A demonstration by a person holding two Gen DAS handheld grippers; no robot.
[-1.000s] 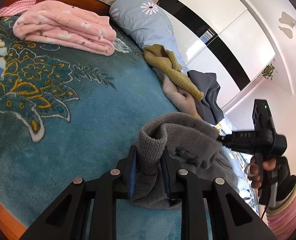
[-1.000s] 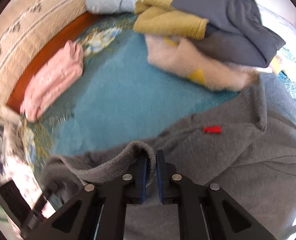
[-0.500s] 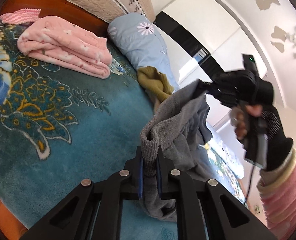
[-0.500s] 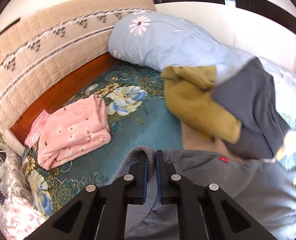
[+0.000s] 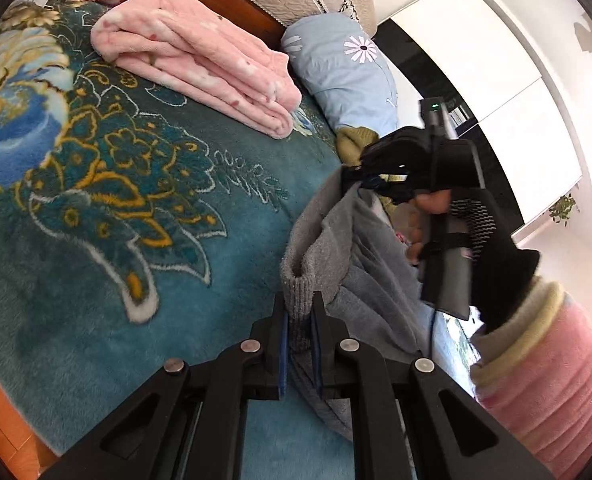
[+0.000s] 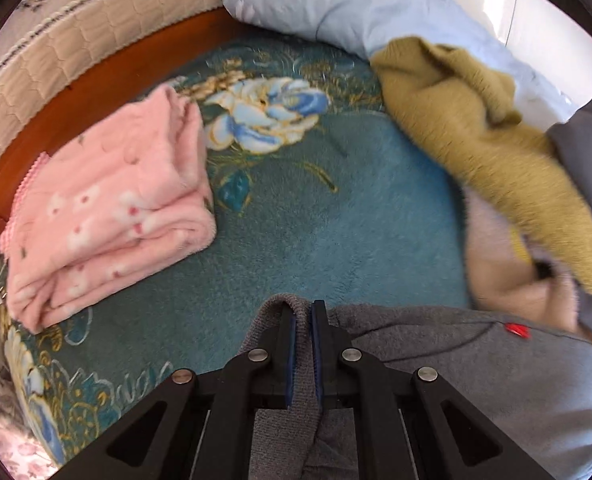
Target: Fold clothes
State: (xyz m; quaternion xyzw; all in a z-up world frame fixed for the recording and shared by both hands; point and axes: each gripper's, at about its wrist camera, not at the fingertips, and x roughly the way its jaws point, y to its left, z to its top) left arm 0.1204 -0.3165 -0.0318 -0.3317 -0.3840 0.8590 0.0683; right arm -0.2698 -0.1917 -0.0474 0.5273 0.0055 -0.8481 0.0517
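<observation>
A grey knit sweater point(image 5: 335, 248) hangs between both grippers above a teal floral blanket point(image 5: 116, 200). My left gripper point(image 5: 299, 312) is shut on its ribbed hem. In the left wrist view my right gripper point(image 5: 359, 184) pinches the sweater's upper edge, carried by a gloved hand point(image 5: 475, 216) in a pink striped sleeve. In the right wrist view my right gripper point(image 6: 301, 312) is shut on a ribbed fold of the grey sweater point(image 6: 495, 368), which has a small red tag point(image 6: 515, 330).
A folded pink floral garment point(image 5: 200, 60) lies near the wooden bed frame point(image 6: 76, 92) and quilted headboard. A light-blue pillow point(image 5: 343, 72) lies behind a heap with an olive sweater point(image 6: 475, 140), a beige piece and a dark grey garment point(image 6: 587, 152). White wardrobe doors stand beyond.
The right gripper swung the sweater's edge across toward the pink garment and slightly down. The left gripper's jaws closed tight on the hem and the wrist rolled.
</observation>
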